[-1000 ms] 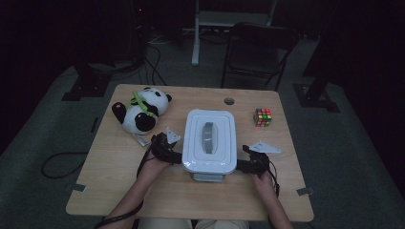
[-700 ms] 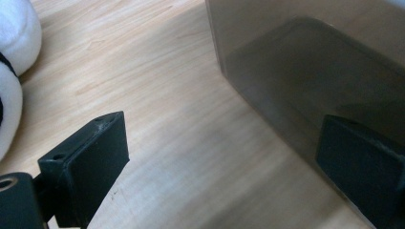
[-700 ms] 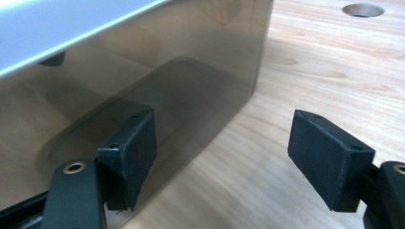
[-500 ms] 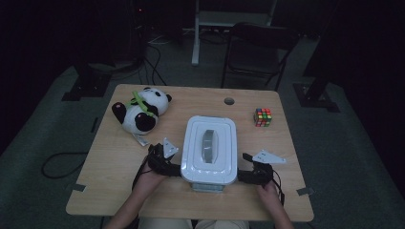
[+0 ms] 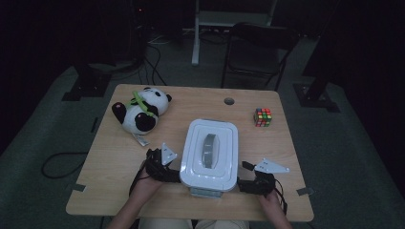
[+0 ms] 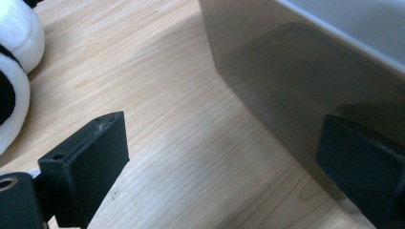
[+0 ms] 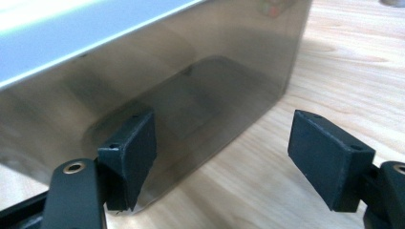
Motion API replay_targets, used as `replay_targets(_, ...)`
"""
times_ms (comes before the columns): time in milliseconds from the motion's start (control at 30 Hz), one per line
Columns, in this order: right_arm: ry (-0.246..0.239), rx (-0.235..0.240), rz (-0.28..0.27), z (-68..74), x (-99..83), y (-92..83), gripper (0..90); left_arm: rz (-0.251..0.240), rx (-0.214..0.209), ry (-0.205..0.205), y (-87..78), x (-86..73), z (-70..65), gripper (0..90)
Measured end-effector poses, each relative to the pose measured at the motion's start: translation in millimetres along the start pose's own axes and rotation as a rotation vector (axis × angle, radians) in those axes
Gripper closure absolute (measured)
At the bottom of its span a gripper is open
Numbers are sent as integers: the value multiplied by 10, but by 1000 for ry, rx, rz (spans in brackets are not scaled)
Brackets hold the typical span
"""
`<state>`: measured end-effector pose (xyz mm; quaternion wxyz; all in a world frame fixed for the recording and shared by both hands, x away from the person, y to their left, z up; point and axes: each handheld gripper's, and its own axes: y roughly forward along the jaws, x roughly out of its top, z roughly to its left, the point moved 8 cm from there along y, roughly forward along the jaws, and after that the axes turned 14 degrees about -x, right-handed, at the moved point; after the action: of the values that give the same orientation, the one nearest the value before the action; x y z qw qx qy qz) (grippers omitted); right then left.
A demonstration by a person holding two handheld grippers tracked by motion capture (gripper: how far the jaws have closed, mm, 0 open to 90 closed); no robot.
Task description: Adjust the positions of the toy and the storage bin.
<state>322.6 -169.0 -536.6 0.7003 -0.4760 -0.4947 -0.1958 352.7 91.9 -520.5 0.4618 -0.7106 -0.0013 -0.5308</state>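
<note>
A storage box with a white lid (image 5: pixel 197 162) and a grey handle (image 5: pixel 208 150) stands at the front middle of the wooden table (image 5: pixel 110 167). My left gripper (image 5: pixel 173 174) is at the box's left side, my right gripper (image 5: pixel 242 184) at its right side, both near the front corners. In the left gripper view the jaws of my left gripper (image 6: pixel 227 143) stand wide apart, the right one in front of the smoky box wall (image 6: pixel 296 71). In the right gripper view my right gripper (image 7: pixel 229 143) is open too, its left jaw close against the box wall (image 7: pixel 143 71). Nothing sits between either pair.
A plush panda (image 5: pixel 141 112) lies at the table's back left, and its white and black fur (image 6: pixel 14 71) edges the left gripper view. A colour cube (image 5: pixel 262 117) sits at the back right, near a cable hole (image 5: pixel 229 101). A dark chair (image 5: pixel 255 52) stands beyond the table.
Both hands and the box between them have come a little toward the table's front edge. The jaws look as wide as before.
</note>
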Motion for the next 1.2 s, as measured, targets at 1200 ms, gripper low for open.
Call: replay_targets(1200,189,-260,-25,-948,249,105,118,52,-130,-128,-103,-811,436,43)
